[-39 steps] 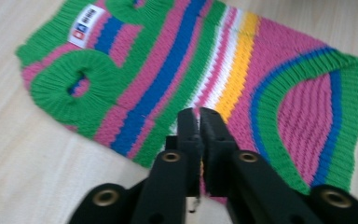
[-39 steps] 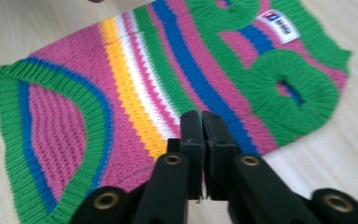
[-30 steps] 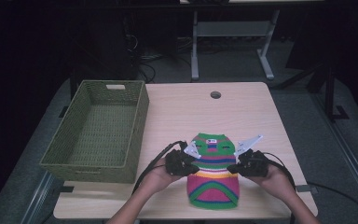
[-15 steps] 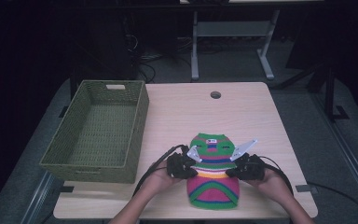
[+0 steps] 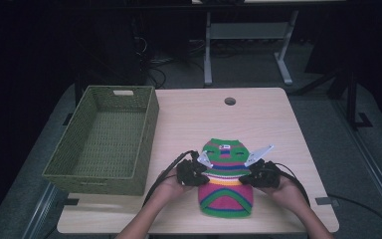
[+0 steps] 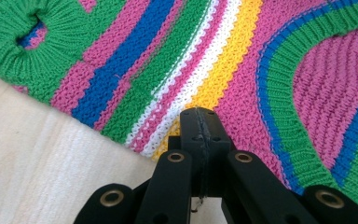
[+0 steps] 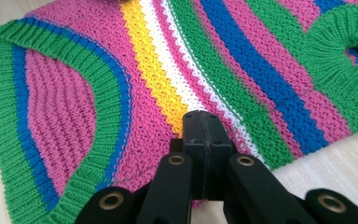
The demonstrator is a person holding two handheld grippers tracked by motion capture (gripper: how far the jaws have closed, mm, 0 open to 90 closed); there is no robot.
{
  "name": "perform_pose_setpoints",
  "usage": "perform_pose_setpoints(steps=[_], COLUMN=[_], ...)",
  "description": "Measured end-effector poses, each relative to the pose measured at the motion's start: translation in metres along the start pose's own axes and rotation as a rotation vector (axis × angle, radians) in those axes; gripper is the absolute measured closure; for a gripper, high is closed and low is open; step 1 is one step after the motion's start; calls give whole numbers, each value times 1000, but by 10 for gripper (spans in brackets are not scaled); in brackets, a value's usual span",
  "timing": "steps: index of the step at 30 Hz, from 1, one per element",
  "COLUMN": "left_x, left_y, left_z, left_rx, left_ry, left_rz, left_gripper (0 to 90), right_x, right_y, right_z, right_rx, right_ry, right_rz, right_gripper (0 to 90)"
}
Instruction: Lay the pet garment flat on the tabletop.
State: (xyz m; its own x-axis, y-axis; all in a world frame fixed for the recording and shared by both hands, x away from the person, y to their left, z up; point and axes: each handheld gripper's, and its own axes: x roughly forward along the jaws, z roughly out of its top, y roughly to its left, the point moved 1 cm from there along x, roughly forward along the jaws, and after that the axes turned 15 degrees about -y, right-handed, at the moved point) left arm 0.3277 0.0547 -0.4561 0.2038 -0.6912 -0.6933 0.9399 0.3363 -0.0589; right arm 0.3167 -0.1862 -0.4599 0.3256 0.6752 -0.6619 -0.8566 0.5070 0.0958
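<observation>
High view: a woven green basket (image 5: 104, 142) sits on the left part of the pale wooden desk (image 5: 189, 114), well apart from the knit piece. Right of it, near the desk's front edge, lies a striped knitted sweater (image 5: 225, 196), flat, its green collar end pointing away from the person and its rounded pink and green hem toward them. The left gripper (image 5: 195, 175) rests at the sweater's left edge about halfway along its length, held in the person's left hand (image 5: 166, 188). Across the garment, the right gripper (image 5: 254, 178) sits at the sweater's right edge, level with the first, in the right hand (image 5: 289, 191). A small round hole (image 5: 230, 101) marks the desk farther back.

Left gripper view: the sweater (image 6: 223, 70) lies just ahead, and the 2 black fingers (image 6: 190, 128) are clenched together with their tips over the yellow and pink stripes at the knit's edge. Whether any yarn is pinched between them I cannot tell.

Right gripper view: the fingers (image 7: 214, 130) are likewise pressed tight together, their tips on the pink and white stripes at the sweater's (image 7: 135, 79) edge, with bare desk at lower right.
</observation>
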Motion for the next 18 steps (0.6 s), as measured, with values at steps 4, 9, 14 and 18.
perform_pose_setpoints(steps=[4, 9, 14, 18], left_x=[0, 1, 1, 4], left_y=[2, 7, 11, 15], left_z=[0, 0, 1, 2], left_rx=[-1, -18, -30, -56], left_ry=[-1, -11, -14, -33], left_rz=[3, 10, 21, 39], left_gripper=[900, 900, 900, 900], right_x=[1, 3, 6, 8], right_y=[-4, -7, -11, -13], right_z=[1, 3, 7, 9], right_rx=[27, 15, 9, 15], right_ry=[-16, -9, -4, -9], right_rz=[4, -15, -26, -36], right_gripper=[899, 899, 899, 898])
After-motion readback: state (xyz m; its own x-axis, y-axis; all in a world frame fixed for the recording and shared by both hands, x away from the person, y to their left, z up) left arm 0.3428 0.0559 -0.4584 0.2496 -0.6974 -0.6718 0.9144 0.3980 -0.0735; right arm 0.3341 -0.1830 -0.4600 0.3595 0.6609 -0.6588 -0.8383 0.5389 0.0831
